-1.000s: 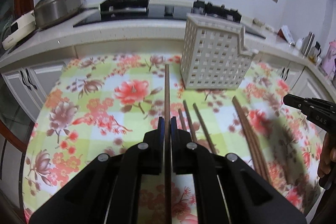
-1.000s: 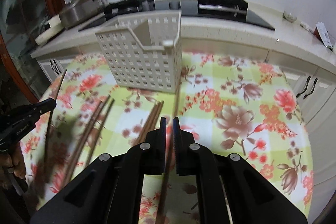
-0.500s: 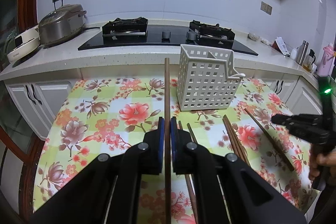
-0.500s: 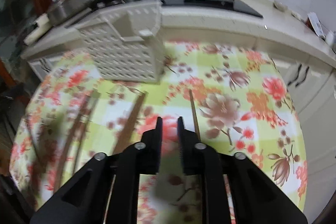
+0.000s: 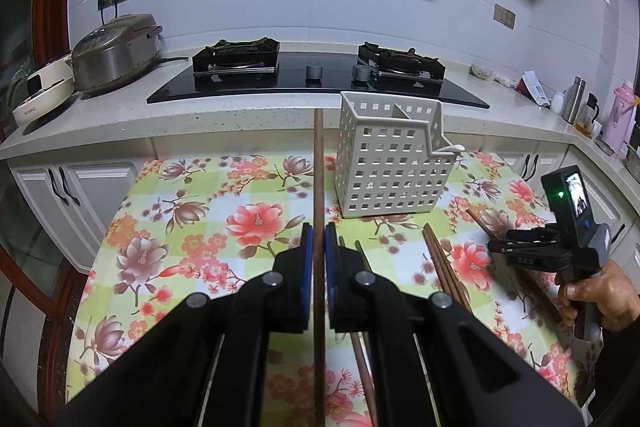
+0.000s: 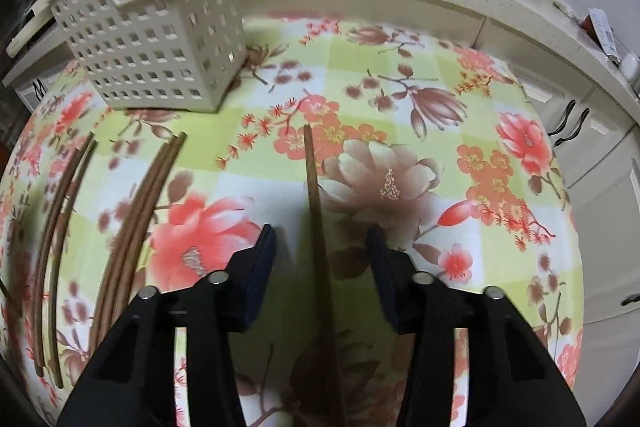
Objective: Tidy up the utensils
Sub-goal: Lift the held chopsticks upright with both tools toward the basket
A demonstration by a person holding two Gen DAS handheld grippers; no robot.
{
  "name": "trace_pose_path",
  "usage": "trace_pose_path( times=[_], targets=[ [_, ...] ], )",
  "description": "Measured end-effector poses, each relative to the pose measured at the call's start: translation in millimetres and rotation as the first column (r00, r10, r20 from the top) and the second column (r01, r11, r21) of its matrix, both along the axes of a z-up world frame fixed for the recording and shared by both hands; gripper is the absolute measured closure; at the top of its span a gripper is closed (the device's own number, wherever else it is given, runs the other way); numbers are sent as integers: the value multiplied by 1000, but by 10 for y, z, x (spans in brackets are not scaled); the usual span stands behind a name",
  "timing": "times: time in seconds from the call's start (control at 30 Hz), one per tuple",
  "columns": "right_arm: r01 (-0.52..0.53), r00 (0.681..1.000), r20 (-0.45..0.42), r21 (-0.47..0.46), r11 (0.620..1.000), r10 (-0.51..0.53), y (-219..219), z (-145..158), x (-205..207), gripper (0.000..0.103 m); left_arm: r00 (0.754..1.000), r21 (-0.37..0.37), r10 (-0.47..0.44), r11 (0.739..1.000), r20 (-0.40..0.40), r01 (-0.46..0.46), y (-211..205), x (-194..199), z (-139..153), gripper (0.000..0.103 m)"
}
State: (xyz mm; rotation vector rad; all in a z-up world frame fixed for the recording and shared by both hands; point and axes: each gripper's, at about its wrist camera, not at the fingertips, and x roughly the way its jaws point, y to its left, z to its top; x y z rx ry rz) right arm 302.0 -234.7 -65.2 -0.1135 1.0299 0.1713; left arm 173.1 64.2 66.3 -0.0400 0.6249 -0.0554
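Observation:
My left gripper (image 5: 319,239) is shut on a brown chopstick (image 5: 318,167) and holds it above the floral table, left of the white perforated utensil basket (image 5: 394,167). My right gripper (image 6: 322,251) is open low over the table, its jaws on either side of a single chopstick (image 6: 314,183) lying there. It also shows in the left wrist view (image 5: 496,247), at the table's right. More chopsticks lie on the cloth (image 6: 136,219), (image 6: 60,219), (image 5: 444,267). The basket shows at the upper left of the right wrist view (image 6: 156,39).
The table with the floral cloth (image 5: 192,227) stands against a white kitchen counter (image 5: 200,115) with a gas hob (image 5: 312,71) and a rice cooker (image 5: 114,53). Bottles and a flask (image 5: 576,99) stand on the counter at the right.
My left gripper has lifted and pulled back with its chopstick. My right gripper has let go of its chopstick, opened wide and dropped low over the chopstick on the table.

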Motion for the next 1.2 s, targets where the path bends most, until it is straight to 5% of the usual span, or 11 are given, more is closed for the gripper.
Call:
trace_pose_path(
  times=[0.27, 0.43, 0.87, 1.2],
  targets=[
    [-30, 1000, 0, 18, 999, 30, 34, 19, 26, 95, 1000, -2, -2, 1000, -6, 2, 19, 30, -21, 97],
    [-26, 999, 36, 45, 999, 24, -1, 107, -10, 95, 1000, -2, 0, 1000, -3, 0, 18, 30, -13, 97],
    [-67, 976, 216, 145, 987, 34, -39, 1002, -371, 96, 1000, -2, -5, 1000, 24, 5, 12, -30, 76, 97],
    [-98, 955, 295, 175, 980, 42, -44, 1379, -670, 96, 999, -12, -14, 1000, 51, 14, 10, -126, 178, 97]
  ],
)
